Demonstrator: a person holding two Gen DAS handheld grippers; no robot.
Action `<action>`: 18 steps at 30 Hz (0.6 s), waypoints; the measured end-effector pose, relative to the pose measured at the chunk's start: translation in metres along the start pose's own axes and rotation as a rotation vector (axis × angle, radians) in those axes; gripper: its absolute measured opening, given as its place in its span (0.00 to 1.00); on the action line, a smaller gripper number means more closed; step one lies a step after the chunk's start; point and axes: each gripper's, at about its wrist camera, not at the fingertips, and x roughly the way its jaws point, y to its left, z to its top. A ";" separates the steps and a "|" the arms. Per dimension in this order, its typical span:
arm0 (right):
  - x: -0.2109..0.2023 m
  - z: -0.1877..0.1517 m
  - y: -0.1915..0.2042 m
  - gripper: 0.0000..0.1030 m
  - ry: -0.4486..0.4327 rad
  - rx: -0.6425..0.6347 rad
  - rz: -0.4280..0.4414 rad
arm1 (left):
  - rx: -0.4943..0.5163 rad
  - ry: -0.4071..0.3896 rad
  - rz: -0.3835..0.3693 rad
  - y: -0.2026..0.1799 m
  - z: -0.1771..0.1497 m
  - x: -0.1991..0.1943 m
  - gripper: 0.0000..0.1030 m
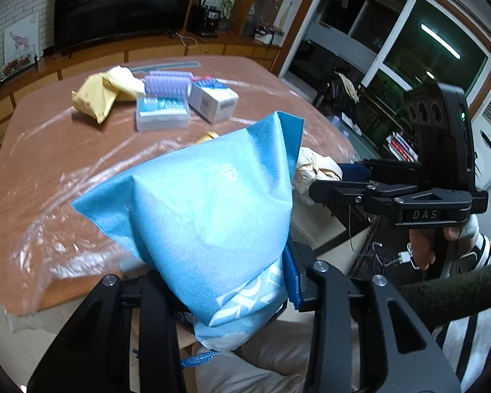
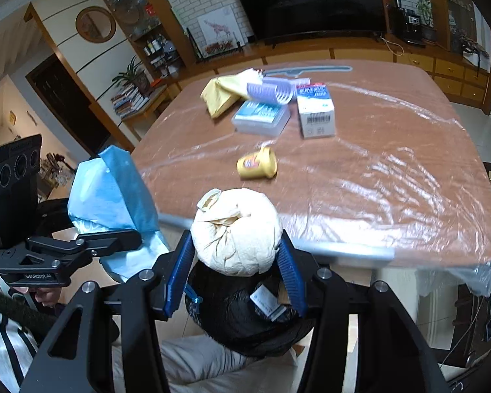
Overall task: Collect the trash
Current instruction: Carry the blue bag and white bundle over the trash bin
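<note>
My right gripper (image 2: 235, 262) pinches a crumpled paper ball (image 2: 237, 232) at lower centre; my left gripper (image 1: 232, 291) is clamped on the blue bag (image 1: 209, 209). A light squeeze could let the ball slip past the bag's mouth.

Open tabletop (image 2: 392, 150) right of yellow cup (image 2: 257, 163), boxes (image 2: 316, 111) behind.

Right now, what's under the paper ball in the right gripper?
Below the paper ball, a black mesh bag with a white tag shows. Its other contents are hidden.
</note>
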 end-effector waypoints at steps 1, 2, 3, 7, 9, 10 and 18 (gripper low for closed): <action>0.000 -0.003 0.001 0.49 0.005 -0.001 0.001 | 0.003 0.007 -0.002 -0.001 -0.002 0.001 0.40; 0.000 -0.005 0.002 0.49 0.010 -0.001 0.004 | 0.008 0.015 -0.004 -0.003 -0.005 0.002 0.40; 0.000 -0.007 0.002 0.49 0.014 -0.002 0.006 | 0.014 0.025 -0.005 -0.005 -0.008 0.003 0.40; 0.001 -0.018 0.008 0.49 0.036 -0.013 0.009 | 0.023 0.051 -0.011 -0.008 -0.017 0.007 0.40; 0.002 -0.023 0.010 0.49 0.047 -0.016 0.013 | 0.026 0.059 -0.010 -0.009 -0.020 0.009 0.40; 0.003 -0.024 0.010 0.49 0.051 -0.017 0.014 | 0.028 0.064 -0.010 -0.010 -0.022 0.010 0.40; 0.012 -0.037 0.009 0.49 0.095 -0.026 0.007 | 0.033 0.110 -0.001 -0.011 -0.035 0.024 0.40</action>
